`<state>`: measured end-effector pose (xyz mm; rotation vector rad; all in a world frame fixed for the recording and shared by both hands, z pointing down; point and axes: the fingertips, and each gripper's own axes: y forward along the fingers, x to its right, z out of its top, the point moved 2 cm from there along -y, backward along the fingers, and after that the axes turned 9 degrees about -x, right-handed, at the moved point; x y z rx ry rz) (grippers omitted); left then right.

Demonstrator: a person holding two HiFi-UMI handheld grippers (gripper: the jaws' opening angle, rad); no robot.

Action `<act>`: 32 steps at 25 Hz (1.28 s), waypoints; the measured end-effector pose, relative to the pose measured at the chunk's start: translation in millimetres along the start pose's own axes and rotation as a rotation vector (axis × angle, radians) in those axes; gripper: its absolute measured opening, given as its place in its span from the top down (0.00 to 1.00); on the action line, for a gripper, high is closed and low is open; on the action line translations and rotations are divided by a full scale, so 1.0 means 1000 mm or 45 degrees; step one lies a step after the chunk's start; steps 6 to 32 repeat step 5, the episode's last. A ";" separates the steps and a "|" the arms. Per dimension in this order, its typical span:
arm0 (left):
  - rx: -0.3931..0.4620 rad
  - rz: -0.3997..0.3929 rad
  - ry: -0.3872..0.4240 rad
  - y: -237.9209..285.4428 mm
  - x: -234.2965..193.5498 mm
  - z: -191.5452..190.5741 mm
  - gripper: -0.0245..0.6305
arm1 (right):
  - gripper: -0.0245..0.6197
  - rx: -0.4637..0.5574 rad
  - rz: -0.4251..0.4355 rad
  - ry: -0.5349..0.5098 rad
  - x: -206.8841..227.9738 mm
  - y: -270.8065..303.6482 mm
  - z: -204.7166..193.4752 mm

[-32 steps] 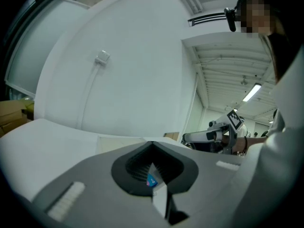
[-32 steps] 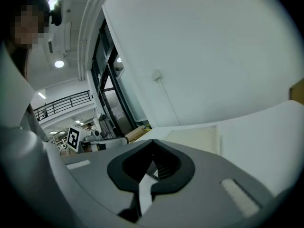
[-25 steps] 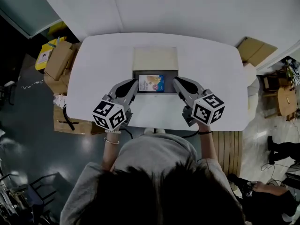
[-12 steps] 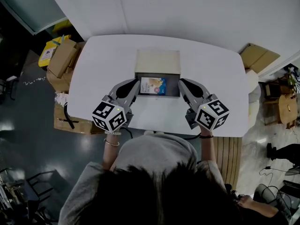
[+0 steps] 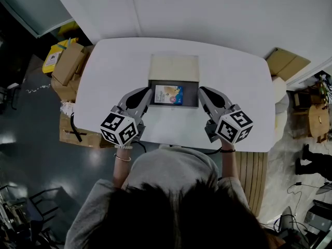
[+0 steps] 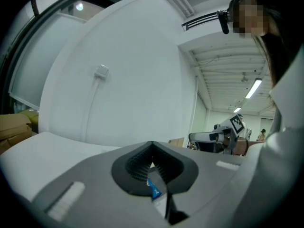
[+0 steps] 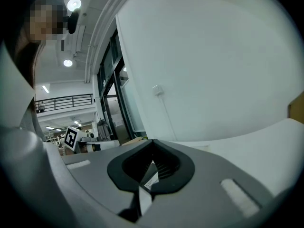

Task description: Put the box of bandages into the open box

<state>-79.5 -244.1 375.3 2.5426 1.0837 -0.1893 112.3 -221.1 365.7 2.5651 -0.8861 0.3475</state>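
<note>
I judge the task done: small blue-and-white bandage box lies inside open beige-flapped cardboard box on white counter. Left hand-held gripper and right hand-held gripper flank it, jaws pressed together, empty.

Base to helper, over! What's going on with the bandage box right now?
Left gripper, right gripper: both shut, empty, flanking the dark open box. Blue-and-white cardboard bandage box lies inside it. Nothing blocking.

The white desk is evenly bright, while the floor around the desk falls dark. Both gripper views are fisheye-bent with black corners, and a ceiling lamp glares.
</note>
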 end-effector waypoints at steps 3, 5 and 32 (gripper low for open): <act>0.003 0.007 -0.007 -0.001 0.000 -0.001 0.97 | 0.94 0.003 -0.004 0.001 0.002 -0.002 0.000; 0.005 0.011 -0.010 -0.001 0.000 -0.001 0.97 | 0.94 0.004 -0.006 0.001 0.002 -0.004 0.000; 0.005 0.011 -0.010 -0.001 0.000 -0.001 0.97 | 0.94 0.004 -0.006 0.001 0.002 -0.004 0.000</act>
